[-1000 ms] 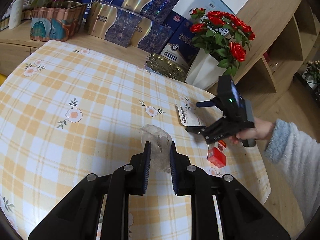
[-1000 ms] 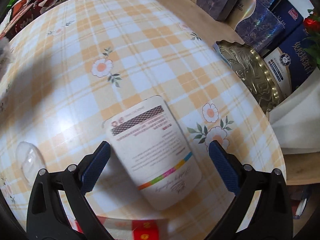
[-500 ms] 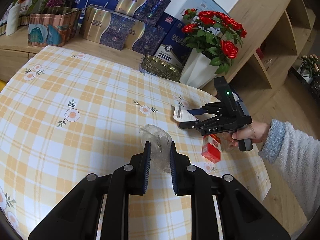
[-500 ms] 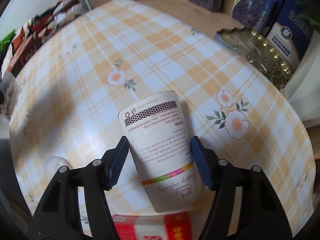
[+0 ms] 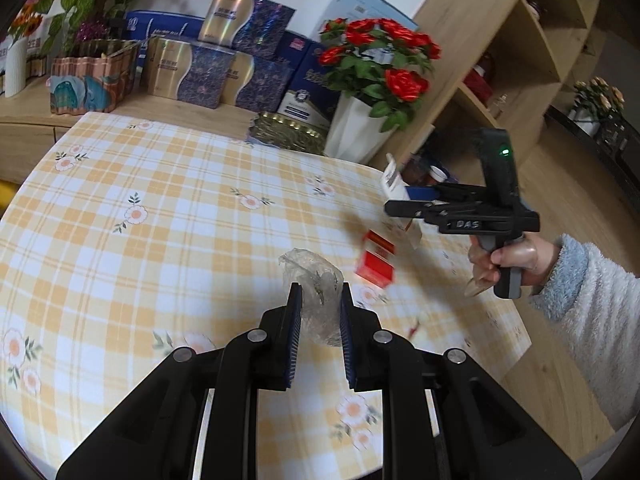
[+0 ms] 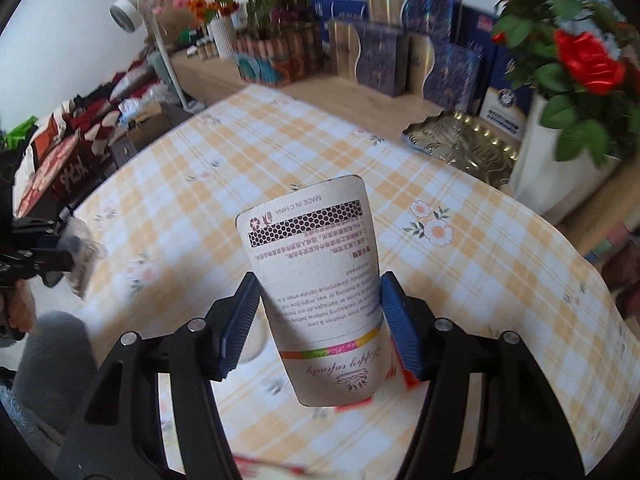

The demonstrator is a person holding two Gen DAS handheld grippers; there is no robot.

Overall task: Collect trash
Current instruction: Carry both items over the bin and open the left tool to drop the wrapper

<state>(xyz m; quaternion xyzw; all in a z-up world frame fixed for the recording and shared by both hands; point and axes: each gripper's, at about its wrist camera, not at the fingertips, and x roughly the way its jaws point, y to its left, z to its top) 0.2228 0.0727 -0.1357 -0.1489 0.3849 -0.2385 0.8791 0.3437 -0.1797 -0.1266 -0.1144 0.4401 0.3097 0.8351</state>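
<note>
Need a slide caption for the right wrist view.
Right gripper jaws clamp a printed paper pouch above the checked tablecloth.

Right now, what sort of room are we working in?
Most likely a home living or dining room: a table with a checked floral tablecloth, a vase of red roses, and gift boxes on a wooden sideboard.

On the paper pouch (image 6: 320,288) in my right tongs (image 6: 320,320) I read "MADE IN CHINA" and, in script near its other end, "Happy infinity". My right tongs carry the letters "DAS" on their side.
</note>
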